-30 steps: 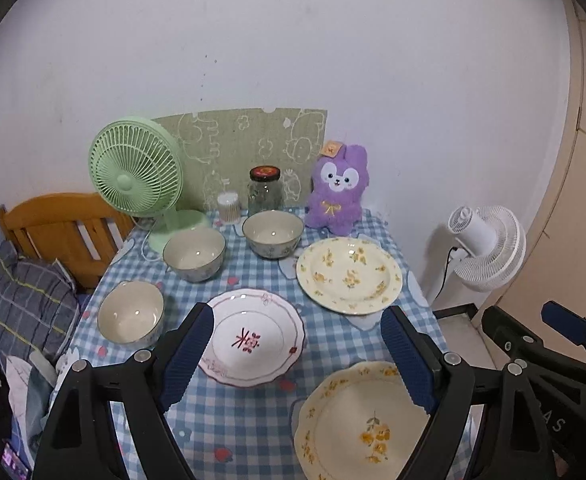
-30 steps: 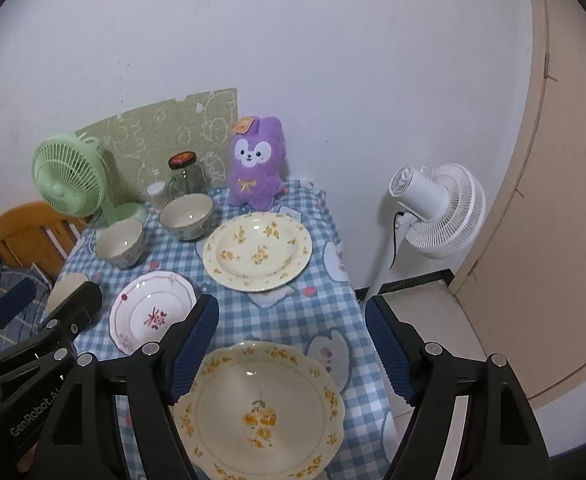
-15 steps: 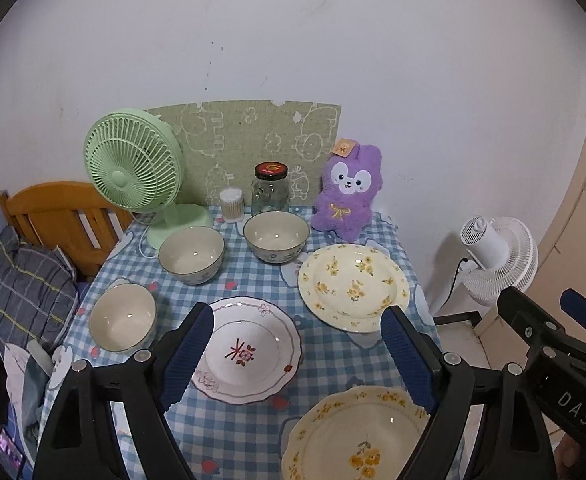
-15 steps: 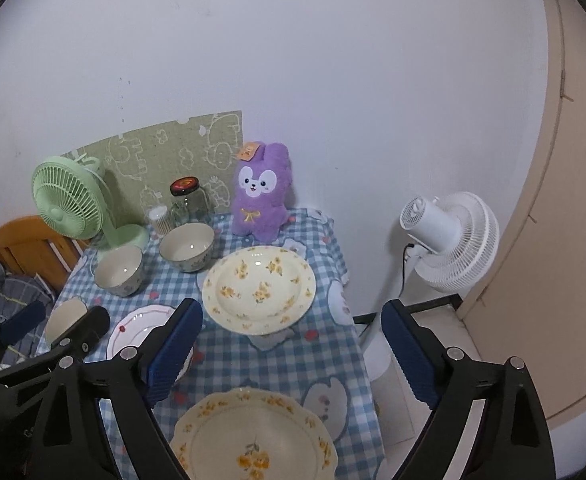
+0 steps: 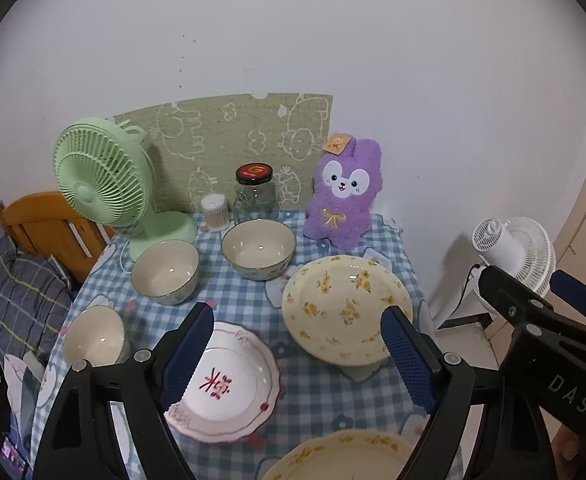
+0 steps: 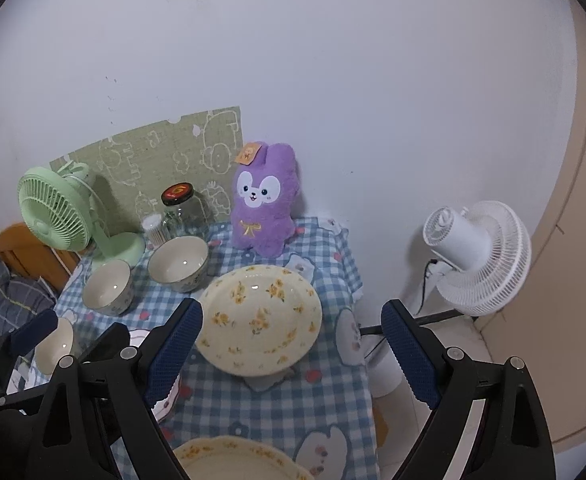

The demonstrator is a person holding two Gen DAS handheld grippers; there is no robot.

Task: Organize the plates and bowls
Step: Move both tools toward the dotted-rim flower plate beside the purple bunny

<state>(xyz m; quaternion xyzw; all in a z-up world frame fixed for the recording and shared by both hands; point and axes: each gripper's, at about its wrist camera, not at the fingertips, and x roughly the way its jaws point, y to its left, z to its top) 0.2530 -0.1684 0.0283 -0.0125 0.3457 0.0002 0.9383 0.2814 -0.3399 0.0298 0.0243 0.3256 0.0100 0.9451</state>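
Both grippers hang above the near edge of the desk point(image 5: 313, 396), angled down toward it, nothing between the jaws of either.

Left gripper point(image 5: 297, 356): released, jaws wide, empty. Under it, near the left half of the near edge, lies the white plate point(image 5: 229, 384) with a red character, flat on the checked cloth.

Right gripper point(image 6: 293, 356): also released and empty, jaws wide. It frames the far yellow-flower plate point(image 6: 259, 318).

Plates: that yellow-flower plate lies flat toward the right edge of the desk, mid-depth, rim up. A second flowered plate point(image 6: 237, 460) sits at the near edge, cut off by the frame. All round, so no long axis to speak of.

Bowls, all upright, mouths up:
- large bowl point(image 5: 258, 249) centre-back, just in front of the glass jar point(image 5: 254, 192)
- middle bowl point(image 5: 165, 271) to its left, beside the base of the green fan point(image 5: 105, 184)
- small bowl point(image 5: 93, 336) at the left edge, well apart from the other two

Back edge, against the wall: green fan at the left corner, cotton-swab tub point(image 5: 215, 210), jar with dark lid, purple plush rabbit point(image 5: 343, 196) at the right corner, sitting upright facing out. Green patterned mat point(image 5: 229, 136) stands behind them.

Off the desk: white floor fan point(image 6: 477, 256) on the right, wooden chair point(image 5: 41, 220) on the left.
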